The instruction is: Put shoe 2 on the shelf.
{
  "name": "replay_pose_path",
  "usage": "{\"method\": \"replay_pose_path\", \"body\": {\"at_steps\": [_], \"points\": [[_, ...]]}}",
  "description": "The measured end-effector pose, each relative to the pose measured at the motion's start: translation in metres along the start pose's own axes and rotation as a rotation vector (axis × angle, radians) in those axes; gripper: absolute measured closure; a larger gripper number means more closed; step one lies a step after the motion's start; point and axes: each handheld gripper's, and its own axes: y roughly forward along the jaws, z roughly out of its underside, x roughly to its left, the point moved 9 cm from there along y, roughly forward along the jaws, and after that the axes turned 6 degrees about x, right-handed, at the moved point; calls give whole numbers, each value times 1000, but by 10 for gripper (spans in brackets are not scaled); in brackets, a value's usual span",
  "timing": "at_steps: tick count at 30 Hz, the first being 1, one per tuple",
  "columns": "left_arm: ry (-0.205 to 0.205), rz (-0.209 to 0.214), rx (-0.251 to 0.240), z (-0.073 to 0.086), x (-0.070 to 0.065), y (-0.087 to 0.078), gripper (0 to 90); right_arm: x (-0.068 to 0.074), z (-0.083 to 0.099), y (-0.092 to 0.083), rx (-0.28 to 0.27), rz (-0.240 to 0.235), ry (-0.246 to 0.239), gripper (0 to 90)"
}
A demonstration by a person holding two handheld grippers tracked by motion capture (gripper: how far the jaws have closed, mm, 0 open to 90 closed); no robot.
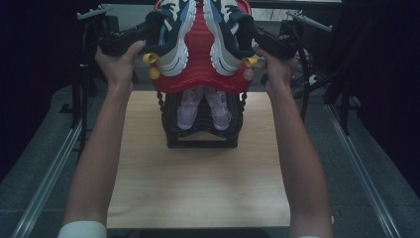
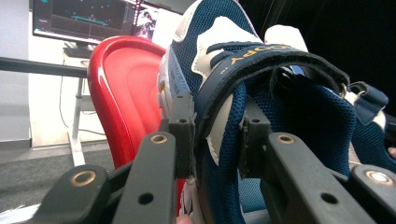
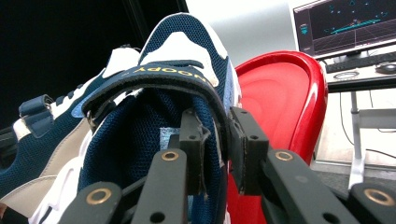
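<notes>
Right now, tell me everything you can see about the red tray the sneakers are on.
The red tray looks like glossy moulded plastic with ribbed steps down its middle and a raised, rounded rim. It is the top tier of a black shoe rack on the wooden table. Two navy and white sneakers, left sneaker and right sneaker, lie on it soles up, each gripped by the left gripper or the right gripper.

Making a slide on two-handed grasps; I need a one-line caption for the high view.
Left gripper and right gripper each clamp a navy sneaker on the red tray above the black rack.
</notes>
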Motion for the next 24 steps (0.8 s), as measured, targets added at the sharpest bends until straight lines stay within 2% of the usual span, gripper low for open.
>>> {"method": "replay_pose_path", "body": {"at_steps": [10,20,24], "points": [[16,-26,11,7,0,9,722,1,2,2,15,36,-29,756],[12,-36,13,11,3,11,720,3,3,3,24,53,-37,753],[9,-23,13,13,0,15,710,6,4,5,23,68,-53,733]]}}
